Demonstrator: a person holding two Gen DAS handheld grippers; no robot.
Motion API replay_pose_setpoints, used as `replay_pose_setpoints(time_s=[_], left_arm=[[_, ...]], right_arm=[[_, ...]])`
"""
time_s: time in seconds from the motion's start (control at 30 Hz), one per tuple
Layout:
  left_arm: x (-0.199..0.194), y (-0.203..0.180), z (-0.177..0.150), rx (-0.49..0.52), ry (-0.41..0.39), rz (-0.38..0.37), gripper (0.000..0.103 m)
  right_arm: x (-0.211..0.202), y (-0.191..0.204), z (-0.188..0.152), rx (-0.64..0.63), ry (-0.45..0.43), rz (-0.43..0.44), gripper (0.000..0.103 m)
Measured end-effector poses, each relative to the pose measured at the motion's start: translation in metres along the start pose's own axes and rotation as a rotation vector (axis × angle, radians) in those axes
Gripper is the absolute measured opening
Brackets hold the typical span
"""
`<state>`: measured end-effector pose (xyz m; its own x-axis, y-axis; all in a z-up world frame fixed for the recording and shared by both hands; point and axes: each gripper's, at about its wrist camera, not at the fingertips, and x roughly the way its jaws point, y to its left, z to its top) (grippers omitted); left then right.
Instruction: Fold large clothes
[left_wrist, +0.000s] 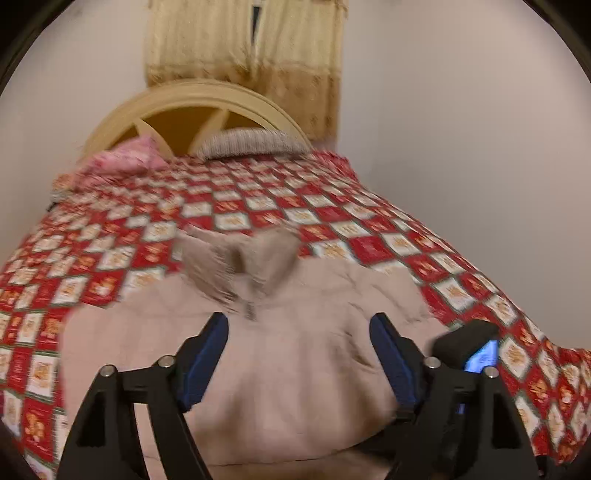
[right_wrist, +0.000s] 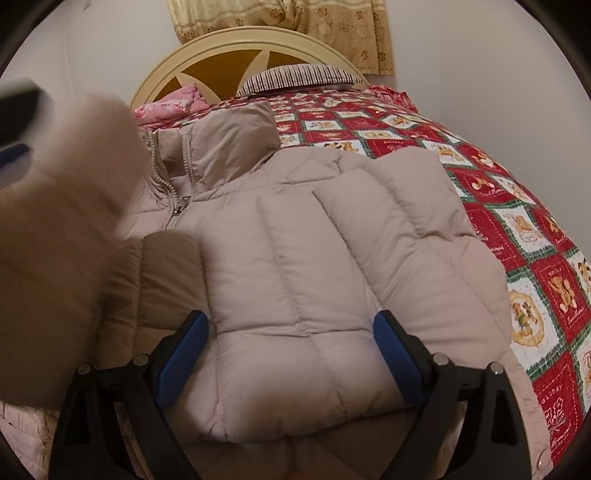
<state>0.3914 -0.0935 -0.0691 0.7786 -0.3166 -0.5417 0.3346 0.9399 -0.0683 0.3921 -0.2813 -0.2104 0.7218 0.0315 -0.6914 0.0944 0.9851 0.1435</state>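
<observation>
Beige puffer jacket (right_wrist: 295, 258) lies on the bed, near its foot end, front side up w/ collar (right_wrist: 236, 144) toward the headboard (right_wrist: 221, 44) and zipper (right_wrist: 177, 206) partly open at the neck. Right-side sleeve (right_wrist: 406, 206) is laid over the body panel; looks like one fold step done, in my judgement. Left side of the garment in the right wrist view is hidden behind a blurred beige mass (right_wrist: 62, 206), prob. cloth in motion close to the lens; can't tell if it is the other sleeve. Hem end is nearest both cameras and not yet folded up toward the collar, so I judge approx. the early-to-middle stage: sleeves being dealt w/, lengthwise fold and final halving still to do. Left hand-held gripper (left_wrist: 299, 354) hovers over the jacket's chest area, jaws spread, nothing between the pads (left_wrist: 388, 354). Right hand-held gripper (right_wrist: 291, 350) sits low over the hem region, jaws spread wide w/ quilted fabric bulging between them but pads not pressing on it. Outward: red checked bedspread (right_wrist: 517, 236) under the garment, striped pillow (right_wrist: 303, 75) and pink bedding (right_wrist: 173, 103) at the head, curtain (right_wrist: 332, 26) on the wall behind.
</observation>
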Motion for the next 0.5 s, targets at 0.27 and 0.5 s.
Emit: replay_pose_setpoints(time_s=[0.27, 0.5], left_arm=[[0.012, 0.116, -0.019, -0.157, 0.063, 0.228, 0.08], [0.044, 0.143, -0.042, -0.197, 0.115, 0.292, 0.08]], right_arm=[[-0.052, -0.042, -0.002, 0.213, -0.143, 0.0, 0.094], [-0.094, -0.007, 0.034, 0.151, -0.225, 0.091, 0.1]])
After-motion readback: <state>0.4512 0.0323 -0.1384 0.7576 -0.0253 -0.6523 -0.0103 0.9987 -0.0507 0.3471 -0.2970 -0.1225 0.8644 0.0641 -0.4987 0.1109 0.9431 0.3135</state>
